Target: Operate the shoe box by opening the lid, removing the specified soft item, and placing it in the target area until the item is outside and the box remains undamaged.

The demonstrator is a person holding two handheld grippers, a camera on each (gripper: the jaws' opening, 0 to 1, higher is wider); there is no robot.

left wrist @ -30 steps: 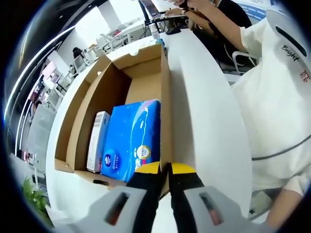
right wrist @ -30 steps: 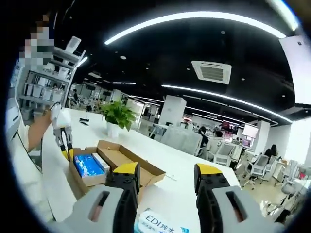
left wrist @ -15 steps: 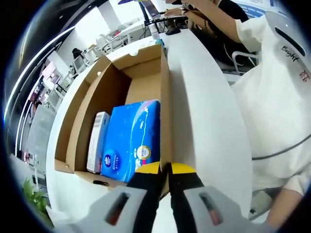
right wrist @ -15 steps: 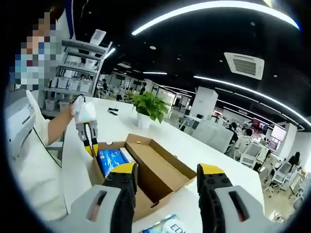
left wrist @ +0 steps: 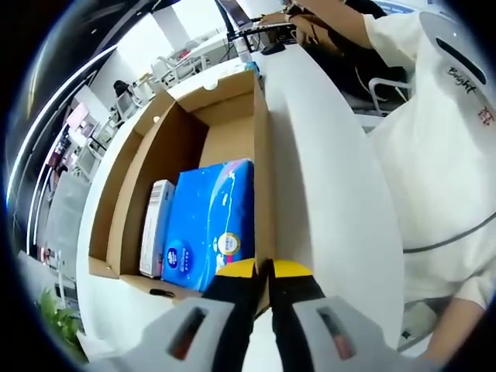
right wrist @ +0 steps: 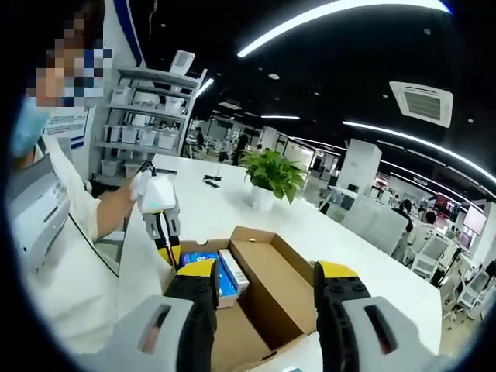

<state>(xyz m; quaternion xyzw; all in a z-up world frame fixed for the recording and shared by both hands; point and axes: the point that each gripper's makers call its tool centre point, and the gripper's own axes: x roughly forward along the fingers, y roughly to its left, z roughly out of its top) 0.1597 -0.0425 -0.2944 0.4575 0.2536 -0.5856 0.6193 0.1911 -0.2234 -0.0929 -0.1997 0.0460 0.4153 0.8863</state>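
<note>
Two packs sit inside the open shoe box (left wrist: 232, 139): a blue tissue pack (left wrist: 209, 225) against the wall nearest you, and a slim white carton (left wrist: 155, 226) touching its far side. Your left gripper (left wrist: 263, 271) has its jaws pressed together on the box's near wall, right at the corner by the tissue pack. Your right gripper (right wrist: 266, 283) hovers above the box (right wrist: 267, 291) with its jaws spread wide, holding nothing. The box stands on a white table (left wrist: 333, 209).
</note>
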